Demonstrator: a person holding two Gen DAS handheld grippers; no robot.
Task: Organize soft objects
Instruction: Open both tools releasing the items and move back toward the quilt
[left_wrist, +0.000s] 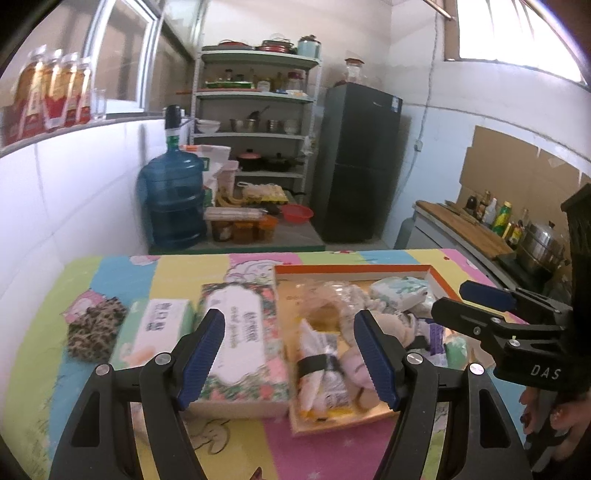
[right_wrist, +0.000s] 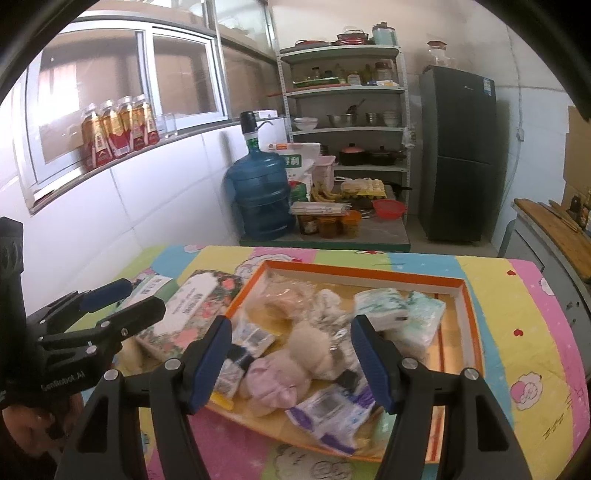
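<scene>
Above the orange tray (right_wrist: 468, 295), each hand-held gripper, left (left_wrist: 290, 360) and right (right_wrist: 291, 363), gapes wide, holding nothing.

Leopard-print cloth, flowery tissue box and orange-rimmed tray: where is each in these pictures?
Leopard-print cloth (left_wrist: 95, 334): left wrist view, middle of its spotted fabric.
Flowery tissue box (left_wrist: 242, 338): left wrist view, white label on its top face.
Orange-rimmed tray (right_wrist: 364, 271): right wrist view, its far orange rim.

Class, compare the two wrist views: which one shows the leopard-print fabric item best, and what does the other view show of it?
The left wrist view. There the leopard-print fabric item lies in full sight on the colourful mat, left of the green tissue pack. The right wrist view shows nothing of it: the left gripper covers that side of the table.
</scene>
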